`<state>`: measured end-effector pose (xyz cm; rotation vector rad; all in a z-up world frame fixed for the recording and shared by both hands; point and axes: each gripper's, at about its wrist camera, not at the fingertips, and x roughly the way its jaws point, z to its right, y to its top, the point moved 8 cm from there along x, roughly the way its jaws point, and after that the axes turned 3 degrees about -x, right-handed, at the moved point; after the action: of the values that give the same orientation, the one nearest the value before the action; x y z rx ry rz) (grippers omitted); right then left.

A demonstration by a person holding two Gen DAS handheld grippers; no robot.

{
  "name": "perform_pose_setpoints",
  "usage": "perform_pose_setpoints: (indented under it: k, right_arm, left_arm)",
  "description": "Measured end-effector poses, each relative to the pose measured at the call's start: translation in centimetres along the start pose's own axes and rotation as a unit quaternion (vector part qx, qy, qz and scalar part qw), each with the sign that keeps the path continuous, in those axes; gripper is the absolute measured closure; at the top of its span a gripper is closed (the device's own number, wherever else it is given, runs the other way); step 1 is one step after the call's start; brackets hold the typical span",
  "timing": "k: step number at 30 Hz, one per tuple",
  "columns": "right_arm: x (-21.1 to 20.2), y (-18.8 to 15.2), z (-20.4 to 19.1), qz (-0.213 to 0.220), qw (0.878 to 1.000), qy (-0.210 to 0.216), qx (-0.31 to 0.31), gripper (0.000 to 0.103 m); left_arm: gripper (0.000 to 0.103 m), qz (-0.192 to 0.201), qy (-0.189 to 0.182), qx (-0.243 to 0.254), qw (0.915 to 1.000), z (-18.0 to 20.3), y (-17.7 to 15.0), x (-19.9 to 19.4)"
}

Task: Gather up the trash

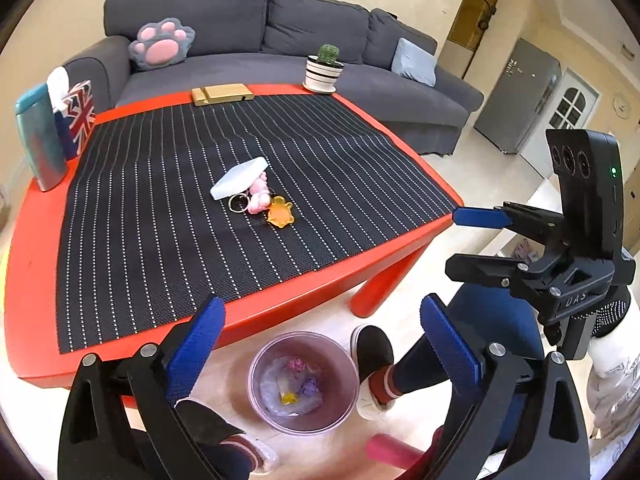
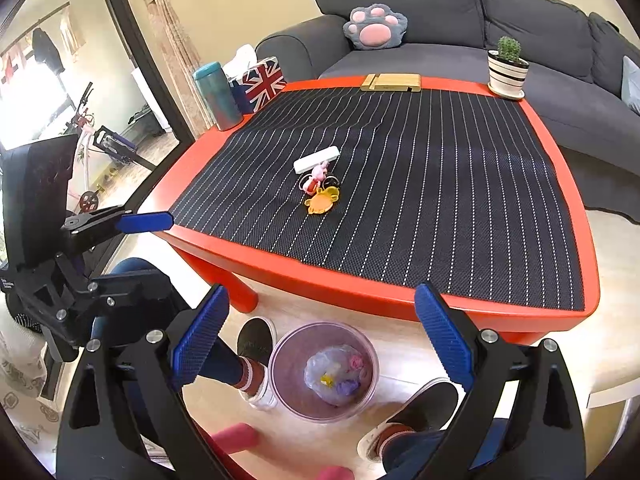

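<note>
A translucent purple bin (image 1: pixel 340 360) (image 2: pixel 296 348) stands on the floor in front of the red table (image 1: pixel 36 280) (image 2: pixel 360 292). It holds pink, purple and yellow scraps on a plastic liner. My left gripper (image 1: pixel 322 346) hangs open over the bin with nothing between its blue pads; it also shows at the left of the right wrist view (image 2: pixel 156 252). My right gripper (image 2: pixel 322 340) (image 1: pixel 468 242) is open and empty above the bin too. On the striped mat lie a white flat box (image 1: pixel 240 178) (image 2: pixel 316 159), a pink keyring figure (image 1: pixel 258 196) (image 2: pixel 318 174) and an orange piece (image 1: pixel 280 212) (image 2: pixel 320 202).
A person's slippered feet (image 1: pixel 372 354) (image 2: pixel 256 344) stand either side of the bin. A pink roll (image 1: pixel 390 456) lies on the floor. A teal tumbler (image 2: pixel 218 94), flag-print tissue box (image 2: pixel 262 82), wooden block (image 2: pixel 392 82) and cactus pot (image 2: pixel 507 72) line the table's far edge. A grey sofa (image 1: pixel 240 20) is behind.
</note>
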<state>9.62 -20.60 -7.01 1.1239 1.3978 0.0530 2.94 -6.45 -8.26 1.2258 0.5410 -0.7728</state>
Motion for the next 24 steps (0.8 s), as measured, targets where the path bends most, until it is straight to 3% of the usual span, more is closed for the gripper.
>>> perform_pose_setpoints:
  k: [14, 24]
  right_arm:
    - [0.2, 0.9, -0.3, 0.004, 1.0, 0.002, -0.007, 0.01]
    - [2.0, 4.1, -0.3, -0.003, 0.999, -0.005, -0.036, 0.01]
  left_arm:
    - [0.009, 0.015, 0.006, -0.016, 0.9997, -1.2, 0.8, -0.7]
    - [0.009, 0.029, 0.018, -0.032, 0.9989, -3.0, 1.6, -1.2]
